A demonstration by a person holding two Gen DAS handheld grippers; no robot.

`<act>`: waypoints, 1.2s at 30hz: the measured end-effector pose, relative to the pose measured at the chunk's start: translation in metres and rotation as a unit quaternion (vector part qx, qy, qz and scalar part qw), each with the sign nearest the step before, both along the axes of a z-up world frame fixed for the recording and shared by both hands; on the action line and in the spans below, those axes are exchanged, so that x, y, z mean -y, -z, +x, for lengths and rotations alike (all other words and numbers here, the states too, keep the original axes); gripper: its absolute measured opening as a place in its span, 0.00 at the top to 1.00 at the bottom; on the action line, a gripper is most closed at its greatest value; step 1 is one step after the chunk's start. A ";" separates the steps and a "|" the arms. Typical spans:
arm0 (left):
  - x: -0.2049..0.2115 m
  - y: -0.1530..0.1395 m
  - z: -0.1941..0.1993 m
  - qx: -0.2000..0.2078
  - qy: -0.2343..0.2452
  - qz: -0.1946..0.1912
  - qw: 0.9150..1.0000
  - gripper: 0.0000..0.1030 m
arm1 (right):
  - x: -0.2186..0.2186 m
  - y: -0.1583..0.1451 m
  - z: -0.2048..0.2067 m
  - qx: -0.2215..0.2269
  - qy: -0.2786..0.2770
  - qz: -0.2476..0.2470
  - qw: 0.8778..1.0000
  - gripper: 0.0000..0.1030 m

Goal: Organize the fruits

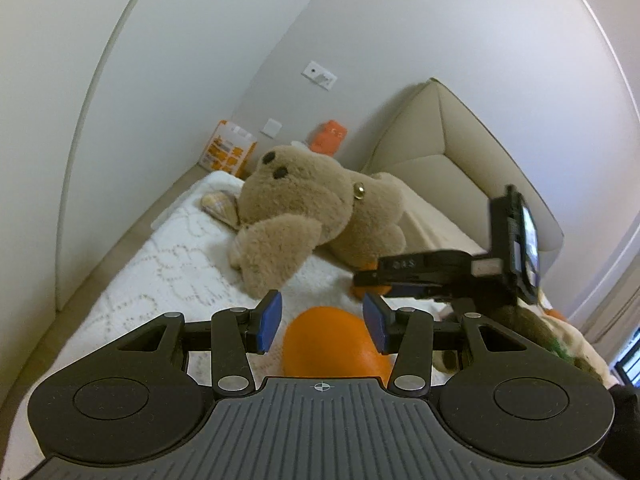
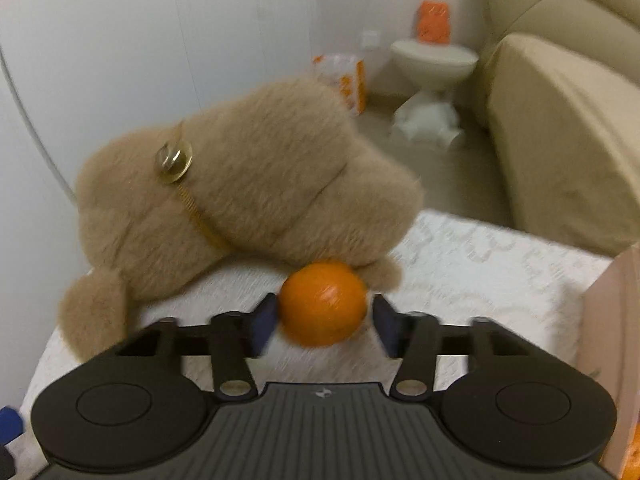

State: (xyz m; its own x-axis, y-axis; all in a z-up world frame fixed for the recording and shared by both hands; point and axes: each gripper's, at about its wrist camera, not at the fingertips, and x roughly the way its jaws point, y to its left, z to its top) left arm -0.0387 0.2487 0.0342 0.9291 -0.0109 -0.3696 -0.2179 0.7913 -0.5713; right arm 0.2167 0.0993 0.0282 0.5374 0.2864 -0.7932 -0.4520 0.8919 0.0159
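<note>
Now two oranges lie on the bed (image 1: 168, 264). Left gripper (image 1: 322, 322), jaws released, straddles one orange (image 1: 334, 344); right gripper (image 2: 323, 322), likewise released, straddles another orange (image 2: 323, 304) at the teddy's (image 2: 240, 184) 6 o'clock.

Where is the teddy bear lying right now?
The teddy bear lies on the white bedspread, centre of both views, just beyond the open grippers, with an orange against its underside.
</note>
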 end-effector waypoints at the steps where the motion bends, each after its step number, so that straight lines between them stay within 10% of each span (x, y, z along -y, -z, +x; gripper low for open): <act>1: 0.001 0.000 0.000 0.002 0.002 -0.001 1.000 0.52 | 0.004 -0.003 -0.007 0.002 -0.004 0.000 1.000 0.55; 15: 0.020 0.003 0.028 -0.052 0.021 0.000 0.998 0.49 | 0.131 -0.004 -0.140 -0.005 -0.009 0.075 0.997 0.54; 30: 0.089 -0.036 0.034 -0.086 0.079 0.118 0.986 0.47 | 0.202 0.018 -0.192 0.058 0.035 0.094 0.993 0.12; 36: 0.127 -0.042 0.037 -0.085 0.110 0.159 0.977 0.47 | 0.206 0.017 -0.191 0.061 0.045 0.103 0.992 0.12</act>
State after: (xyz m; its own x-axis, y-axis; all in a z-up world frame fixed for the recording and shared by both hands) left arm -0.0014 0.1214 0.0766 0.8418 -0.0635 -0.5360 -0.0922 0.9615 -0.2589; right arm 0.0259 -0.1063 0.0109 0.6572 0.3810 -0.6503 -0.3795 0.9127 0.1512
